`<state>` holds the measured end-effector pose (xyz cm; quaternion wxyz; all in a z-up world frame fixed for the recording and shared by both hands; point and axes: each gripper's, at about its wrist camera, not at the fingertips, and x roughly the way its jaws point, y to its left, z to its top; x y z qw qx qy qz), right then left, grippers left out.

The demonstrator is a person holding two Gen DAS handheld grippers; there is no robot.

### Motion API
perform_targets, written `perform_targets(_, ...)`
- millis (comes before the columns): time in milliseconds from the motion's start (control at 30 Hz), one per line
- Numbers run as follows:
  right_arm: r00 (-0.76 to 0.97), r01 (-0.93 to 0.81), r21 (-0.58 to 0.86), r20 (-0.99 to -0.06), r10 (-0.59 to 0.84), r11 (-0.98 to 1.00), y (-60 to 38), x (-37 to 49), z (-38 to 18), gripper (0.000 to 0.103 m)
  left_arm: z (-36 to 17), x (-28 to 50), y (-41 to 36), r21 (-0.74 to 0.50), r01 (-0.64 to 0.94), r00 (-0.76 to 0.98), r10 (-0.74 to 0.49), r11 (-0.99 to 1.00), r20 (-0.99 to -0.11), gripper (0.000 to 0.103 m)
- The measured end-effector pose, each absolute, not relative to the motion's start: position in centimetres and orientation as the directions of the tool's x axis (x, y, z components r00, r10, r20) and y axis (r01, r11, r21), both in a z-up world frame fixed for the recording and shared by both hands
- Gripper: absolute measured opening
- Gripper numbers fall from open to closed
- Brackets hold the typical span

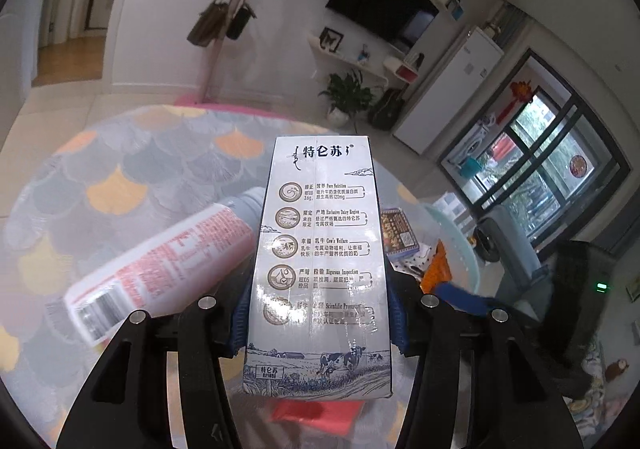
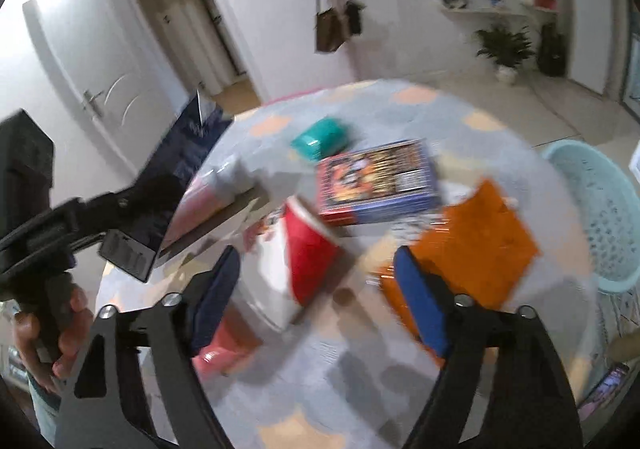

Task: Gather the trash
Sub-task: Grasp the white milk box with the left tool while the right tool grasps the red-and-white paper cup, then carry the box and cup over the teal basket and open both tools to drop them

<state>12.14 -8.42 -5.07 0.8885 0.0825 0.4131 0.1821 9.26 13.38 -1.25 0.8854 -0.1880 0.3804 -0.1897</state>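
Observation:
My left gripper (image 1: 318, 313) is shut on a white milk carton (image 1: 316, 249) with blue print, held upright above the round table (image 1: 120, 153). Behind the carton a white bottle (image 1: 160, 265) with red print lies on its side. My right gripper (image 2: 316, 301) stands open over the table, and a red and white carton (image 2: 304, 249) lies on the cloth between its blue pads (image 2: 420, 301), untouched. The right wrist view is blurred. A blue snack box (image 2: 380, 181), a teal packet (image 2: 320, 139) and an orange packet (image 2: 472, 245) lie further back.
A pale blue plastic basket (image 2: 600, 209) stands off the table's right edge, also the basket (image 1: 456, 245) in the left wrist view. At the left of the right wrist view a hand (image 2: 52, 329) grips the other gripper's handle. A small red item (image 2: 220, 353) lies near my left pad.

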Motion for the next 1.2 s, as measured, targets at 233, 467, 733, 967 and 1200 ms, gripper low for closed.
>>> perform_targets(233,0.509,-0.251,0.291,-0.771,0.382,0.923,-5.2,15.0,-8.3,0.074,-0.3,7.9,15.3,-0.486,0.176,0.666,-0.467,0.856,-0.581,0.051)
perform_targets(467,0.564,-0.281,0.172,-0.767,0.308,0.944,-2.6,14.9,-8.4,0.074,-0.8,7.9,16.1,-0.495,0.164,0.663,-0.467,0.853,-0.585,0.051)
perform_targets(733,0.669,-0.328,0.066,-0.688,0.281,0.942,-2.0,11.9,-6.1,0.050,-0.9,7.7,16.0,-0.506,0.156,0.663,-0.469,0.848,-0.583,0.051)
perform_targets(967,0.720,-0.309,0.073,-0.634,0.283,0.948,-3.8,10.1,-3.8,0.048,0.5,7.0,15.0,-0.490,0.177,0.677,-0.468,0.853,-0.569,0.051)
perform_targets(1200,0.801,-0.230,0.106,-0.544,0.250,0.967,-8.9,7.9,0.6,0.048,2.8,7.3,11.1,-0.452,0.252,0.669,-0.492,0.855,-0.557,0.051)
